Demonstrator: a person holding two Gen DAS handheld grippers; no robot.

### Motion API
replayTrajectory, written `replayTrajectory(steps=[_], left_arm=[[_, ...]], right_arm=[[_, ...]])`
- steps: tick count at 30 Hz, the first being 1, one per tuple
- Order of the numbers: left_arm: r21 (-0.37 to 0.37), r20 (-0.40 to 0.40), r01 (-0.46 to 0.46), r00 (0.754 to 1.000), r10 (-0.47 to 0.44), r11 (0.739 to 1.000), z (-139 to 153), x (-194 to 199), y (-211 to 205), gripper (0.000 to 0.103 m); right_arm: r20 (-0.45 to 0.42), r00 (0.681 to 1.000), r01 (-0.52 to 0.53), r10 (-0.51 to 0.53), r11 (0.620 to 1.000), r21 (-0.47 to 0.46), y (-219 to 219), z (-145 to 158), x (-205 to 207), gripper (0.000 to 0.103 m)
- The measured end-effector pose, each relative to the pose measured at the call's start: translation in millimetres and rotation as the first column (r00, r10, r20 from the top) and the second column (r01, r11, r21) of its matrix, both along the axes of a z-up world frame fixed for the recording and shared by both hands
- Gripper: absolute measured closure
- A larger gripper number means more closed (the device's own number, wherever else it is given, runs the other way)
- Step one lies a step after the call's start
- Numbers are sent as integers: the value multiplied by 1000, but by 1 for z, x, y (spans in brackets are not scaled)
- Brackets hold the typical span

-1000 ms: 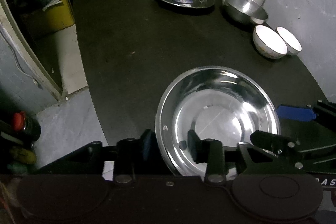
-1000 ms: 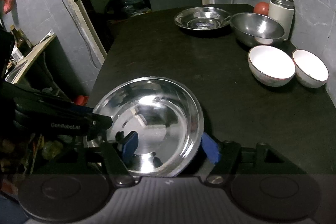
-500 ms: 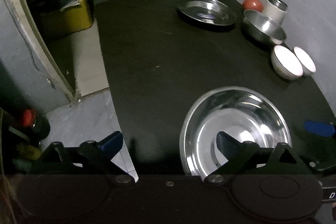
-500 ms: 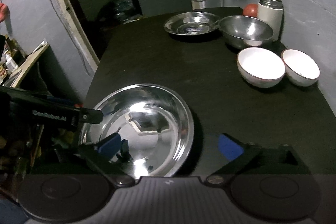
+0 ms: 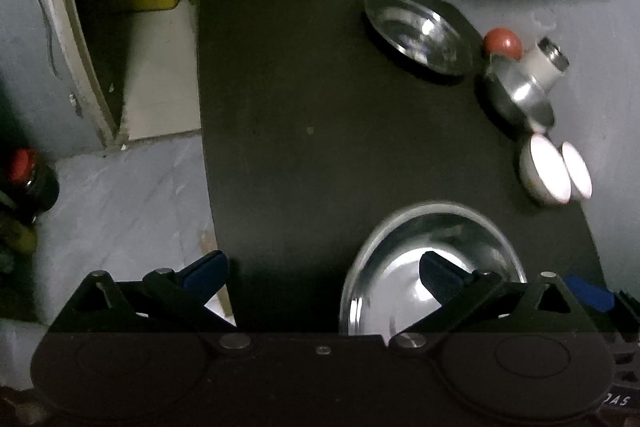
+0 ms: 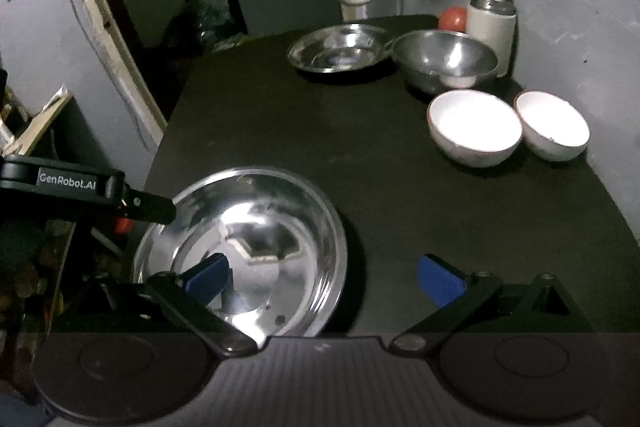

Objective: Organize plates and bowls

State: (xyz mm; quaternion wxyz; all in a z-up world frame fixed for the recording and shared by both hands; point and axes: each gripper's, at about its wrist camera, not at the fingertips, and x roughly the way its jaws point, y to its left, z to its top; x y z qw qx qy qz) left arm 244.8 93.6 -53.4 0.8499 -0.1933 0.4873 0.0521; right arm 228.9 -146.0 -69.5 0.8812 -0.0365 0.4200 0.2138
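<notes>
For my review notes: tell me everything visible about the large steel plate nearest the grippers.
The large steel plate is round, shiny and empty, with a flat centre and a broad sloping rim that mirrors the grippers. It sits upright on the dark table, near its front left corner. The left gripper, jaws opening, and the right gripper, open, each have one finger above it; neither grips it.

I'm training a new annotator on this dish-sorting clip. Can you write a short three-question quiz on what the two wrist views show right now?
1. True or false: the right gripper grips the near steel plate.
2. How many white bowls stand on the black table?
3. What stands nearest the white canister: A) the red ball, B) the far steel plate, C) the near steel plate?

Key: 1. False; both it and the left gripper are open. 2. Two. 3. A.
</notes>
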Motion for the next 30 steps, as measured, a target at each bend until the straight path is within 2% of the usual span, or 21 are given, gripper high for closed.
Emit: replayTrajectory(steps=[8, 14, 18, 20, 23, 27, 30], left_arm=[[-35, 116, -50, 992, 54, 998, 9, 61, 35, 1], [47, 200, -30, 980, 20, 998, 9, 132, 50, 1], [64, 242, 20, 970, -35, 998, 5, 181, 58, 1], [58, 244, 39, 968, -52, 998, 1, 205, 60, 1], [91, 227, 62, 971, -81, 994, -4, 235, 58, 1], [135, 207, 140, 964, -166, 981, -10, 266, 47, 1], [160, 182, 197, 957, -225, 967, -19, 282, 38, 1]], right_arm=[[11, 997, 81, -83, 991, 104, 3, 14, 41, 0], [27, 994, 100, -106, 981, 165, 27, 14, 84, 0], [54, 988, 133, -143, 979, 152, 46, 10, 110, 4], [53, 986, 149, -159, 975, 164, 53, 5, 123, 6], [28, 980, 191, -199, 965, 182, 59, -4, 139, 10], [3, 962, 266, -273, 942, 206, 59, -13, 159, 14], [19, 945, 317, -328, 926, 204, 61, -15, 170, 17]])
